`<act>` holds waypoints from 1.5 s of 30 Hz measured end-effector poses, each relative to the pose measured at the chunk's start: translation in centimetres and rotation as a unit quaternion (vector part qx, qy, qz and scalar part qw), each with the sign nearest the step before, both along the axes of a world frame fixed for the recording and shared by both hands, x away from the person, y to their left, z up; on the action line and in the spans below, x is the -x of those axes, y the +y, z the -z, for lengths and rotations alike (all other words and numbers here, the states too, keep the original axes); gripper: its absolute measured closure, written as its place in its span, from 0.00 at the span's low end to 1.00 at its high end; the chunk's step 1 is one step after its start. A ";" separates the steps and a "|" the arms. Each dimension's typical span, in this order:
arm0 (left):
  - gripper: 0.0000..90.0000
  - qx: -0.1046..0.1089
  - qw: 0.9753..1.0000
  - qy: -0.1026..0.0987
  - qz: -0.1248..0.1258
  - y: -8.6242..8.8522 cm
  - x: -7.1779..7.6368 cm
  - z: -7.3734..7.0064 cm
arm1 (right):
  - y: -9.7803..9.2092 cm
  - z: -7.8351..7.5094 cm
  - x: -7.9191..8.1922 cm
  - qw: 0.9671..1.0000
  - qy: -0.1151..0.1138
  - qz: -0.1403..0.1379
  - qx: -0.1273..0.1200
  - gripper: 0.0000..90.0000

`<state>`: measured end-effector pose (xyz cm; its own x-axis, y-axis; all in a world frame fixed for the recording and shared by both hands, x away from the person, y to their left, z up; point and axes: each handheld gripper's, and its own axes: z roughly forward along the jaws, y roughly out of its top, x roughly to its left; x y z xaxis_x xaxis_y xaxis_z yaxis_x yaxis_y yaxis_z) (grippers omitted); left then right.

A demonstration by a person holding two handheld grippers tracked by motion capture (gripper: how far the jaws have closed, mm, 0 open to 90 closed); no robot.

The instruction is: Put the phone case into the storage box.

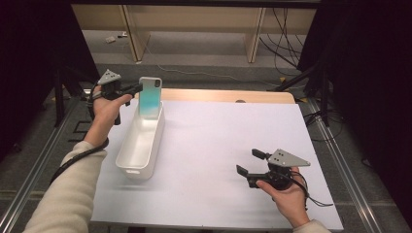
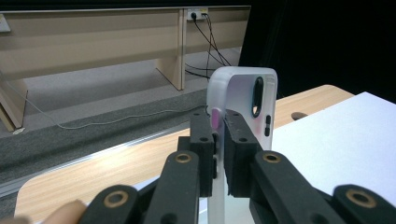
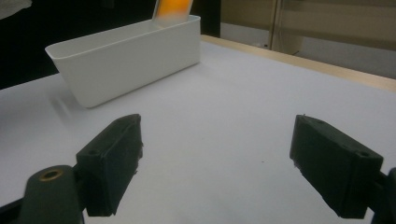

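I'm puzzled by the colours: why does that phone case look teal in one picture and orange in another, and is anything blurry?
High view: the phone case reads teal-white, the surroundings dark. Right gripper view: it glows orange above the white bin, with soft near jaws. Left gripper view: it looks whitish, edge-on.

A bin [image 1: 141,145] sits at the table's [image 1: 214,145] nine o'clock. A phone case [image 1: 149,97] stands upright in the bin's twelve o'clock end. The right gripper [image 1: 250,165] rests at five o'clock, well apart.

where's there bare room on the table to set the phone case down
Most of the white table is bare: the wide stretch between the white bin and the right gripper, plus the far right corner. It is crowded at the bin's far end, where the left gripper holds the phone case.
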<state>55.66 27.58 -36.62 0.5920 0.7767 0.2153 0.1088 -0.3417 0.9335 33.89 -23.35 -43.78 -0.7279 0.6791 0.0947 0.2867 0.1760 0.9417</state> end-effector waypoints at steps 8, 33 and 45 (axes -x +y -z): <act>0.92 -0.014 1.000 0.004 -0.002 -0.1 -0.5 0.6 | -0.1 0.0 0.1 1.000 0.001 0.002 -0.001 0.20; 0.92 -0.024 1.000 0.007 -0.002 -0.1 -1.0 1.8 | -0.3 -0.1 0.1 1.000 0.004 0.000 0.013 0.20; 0.92 -0.034 0.999 0.010 0.000 -0.3 -1.1 2.0 | -0.1 0.0 0.0 1.000 0.003 -0.004 0.006 0.20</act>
<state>56.72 27.29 -38.60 0.5971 0.7601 0.2561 0.1266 -0.4046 0.9057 33.86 -23.47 -43.80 -0.7324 0.6748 0.0903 0.2902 0.1894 0.9381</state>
